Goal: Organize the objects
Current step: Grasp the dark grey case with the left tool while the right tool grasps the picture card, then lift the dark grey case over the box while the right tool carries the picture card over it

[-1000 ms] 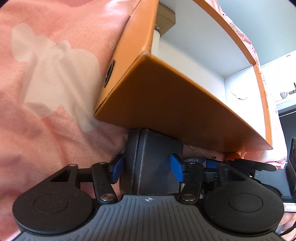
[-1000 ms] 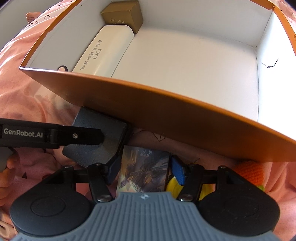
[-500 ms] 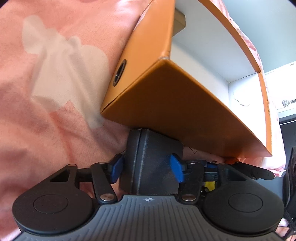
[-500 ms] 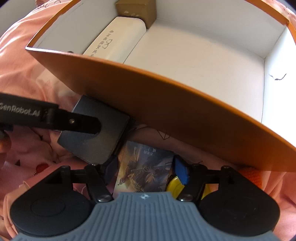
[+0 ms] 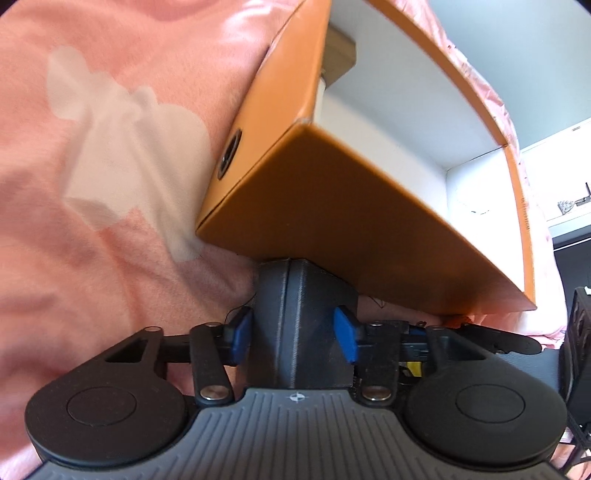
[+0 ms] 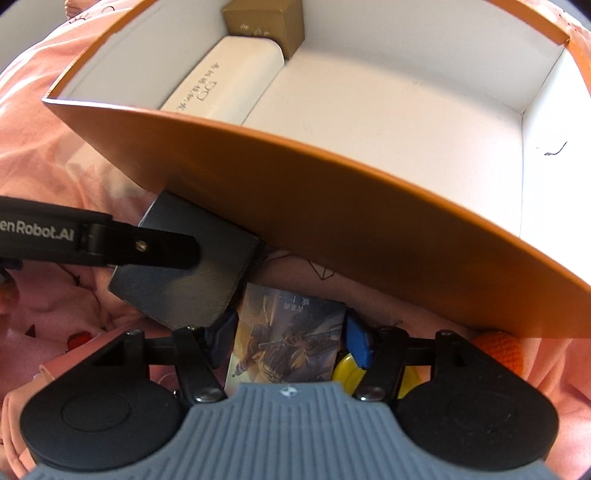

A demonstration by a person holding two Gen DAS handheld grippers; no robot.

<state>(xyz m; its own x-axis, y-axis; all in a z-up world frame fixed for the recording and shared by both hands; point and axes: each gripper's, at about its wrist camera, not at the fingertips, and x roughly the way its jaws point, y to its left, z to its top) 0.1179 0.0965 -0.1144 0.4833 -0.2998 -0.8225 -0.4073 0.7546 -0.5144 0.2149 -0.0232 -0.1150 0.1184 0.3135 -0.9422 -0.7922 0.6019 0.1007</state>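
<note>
A dark grey box (image 5: 299,317) stands on the pink bedding against the near wall of the open orange box (image 5: 332,221). My left gripper (image 5: 293,332) has its jaws closing, with both blue pads on the grey box's sides. From the right wrist, one left finger (image 6: 147,251) lies across the dark grey box (image 6: 184,288). My right gripper (image 6: 290,339) is also closing, its pads at both edges of a picture card pack (image 6: 288,339) lying in front of the orange box (image 6: 332,206).
Inside the orange box lie a white glasses case (image 6: 221,81) and a gold box (image 6: 266,22) at its far left. A yellow object (image 6: 343,369) sits under the right pad, and an orange knitted thing (image 6: 502,347) lies to the right. Pink bedding (image 5: 92,184) surrounds everything.
The left pads have drawn in against the dark grey box, and the left view has shifted a little along the orange box. The right gripper stays over the card pack.
</note>
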